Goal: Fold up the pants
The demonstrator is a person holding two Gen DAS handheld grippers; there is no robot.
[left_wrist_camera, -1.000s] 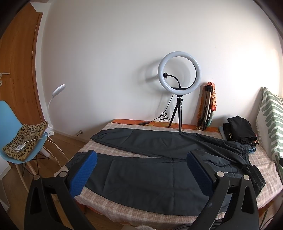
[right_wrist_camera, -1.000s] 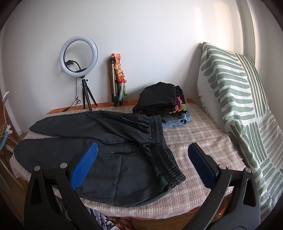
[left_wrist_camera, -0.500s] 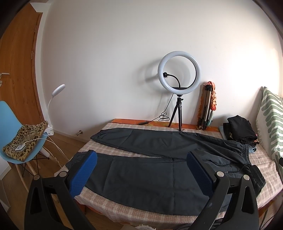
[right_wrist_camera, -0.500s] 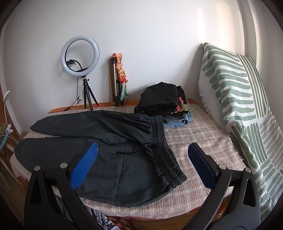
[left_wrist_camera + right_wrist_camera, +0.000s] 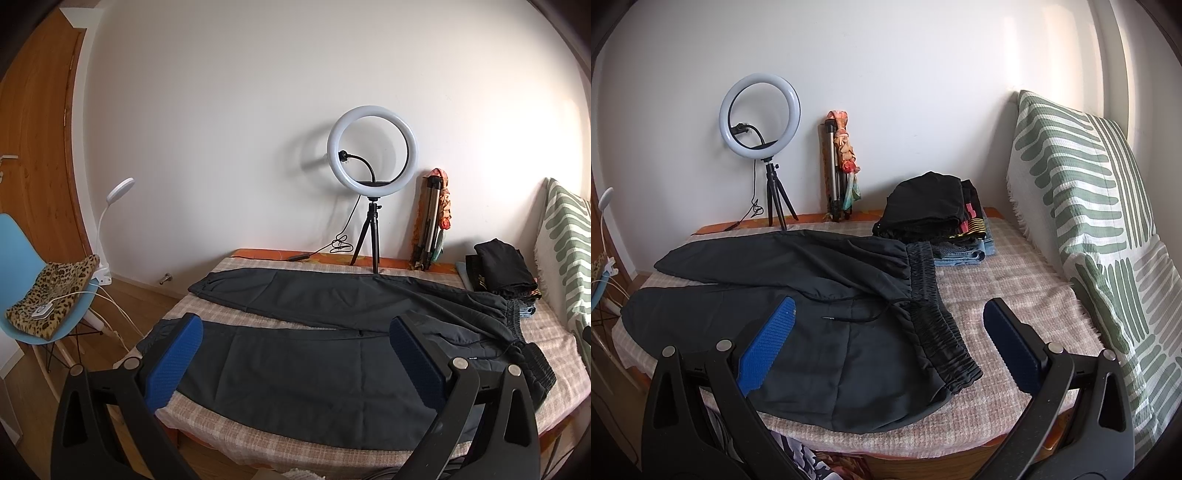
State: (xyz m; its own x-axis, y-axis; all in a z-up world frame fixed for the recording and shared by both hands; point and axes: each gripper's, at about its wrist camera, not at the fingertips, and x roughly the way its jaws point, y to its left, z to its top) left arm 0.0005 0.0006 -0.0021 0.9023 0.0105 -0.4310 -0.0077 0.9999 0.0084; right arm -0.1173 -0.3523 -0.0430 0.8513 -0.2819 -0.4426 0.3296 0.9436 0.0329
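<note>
**Both grippers spread wide, holding nothing, pants flat on bed**

Left gripper (image 5: 295, 354): low centre of frame in left wrist view, pointed across the bed (image 5: 266, 435) toward the far wall. Blue pads (image 5: 173, 362) wide apart, nothing between them. Raised off the cloth, no contact.

Right gripper (image 5: 890, 347): same pose, low centre of right wrist view, pads well apart, empty, aimed over the waistband end.

Pants (image 5: 314, 369): dark, spread flat on the checked bed cover, legs splayed in a V. One leg runs along frame centre toward the wall side, other leg nearer the cam. Waistband (image 5: 934, 317) at right end, elastic bunched, drawstring (image 5: 849, 317) loose on the front. Near hem sits close to the bed's front edge.

Around:
- ring light (image 5: 373, 155) on small tripod, back edge of bed, just beyond far leg
- folded tripod (image 5: 428, 221) w/ orange cloth, leaning on wall right of it
- stack of folded clothes (image 5: 934, 214), upper centre in right view, just beyond the waistband; can't tell if touching
- green-striped cushion (image 5: 1100, 229), right side of frame
- blue chair (image 5: 22, 266) w/ leopard-print pad, left edge of left view, off the bed
- white desk lamp (image 5: 110, 206) beside the chair
</note>
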